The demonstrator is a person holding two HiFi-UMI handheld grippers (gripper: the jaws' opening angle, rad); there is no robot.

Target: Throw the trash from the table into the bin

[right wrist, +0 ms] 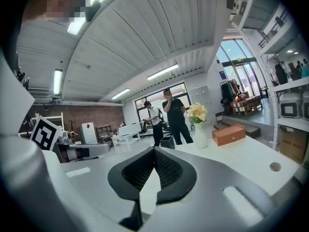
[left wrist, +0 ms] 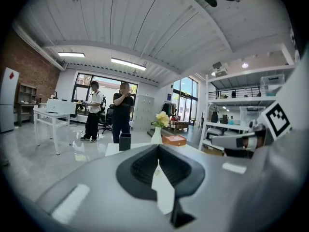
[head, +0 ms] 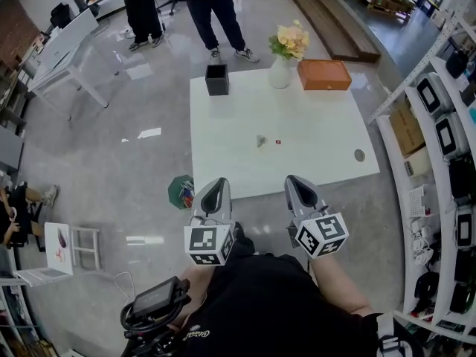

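Note:
A small grey crumpled scrap (head: 262, 140) lies near the middle of the white table (head: 320, 147), with a tiny red bit (head: 278, 142) just right of it. A green bin (head: 181, 192) holding colourful waste stands on the floor by the table's near left corner. My left gripper (head: 216, 184) and right gripper (head: 298, 182) hover side by side just short of the table's near edge, well apart from the scrap. Both are shut and empty, as the left gripper view (left wrist: 157, 151) and the right gripper view (right wrist: 154, 153) show.
On the table's far edge stand a black box (head: 217, 79), a white vase of flowers (head: 282, 59) and an orange box (head: 324, 74). Two people (head: 212, 6) stand beyond the table. Shelving (head: 446, 147) runs along the right, and a white desk (head: 63, 54) stands far left.

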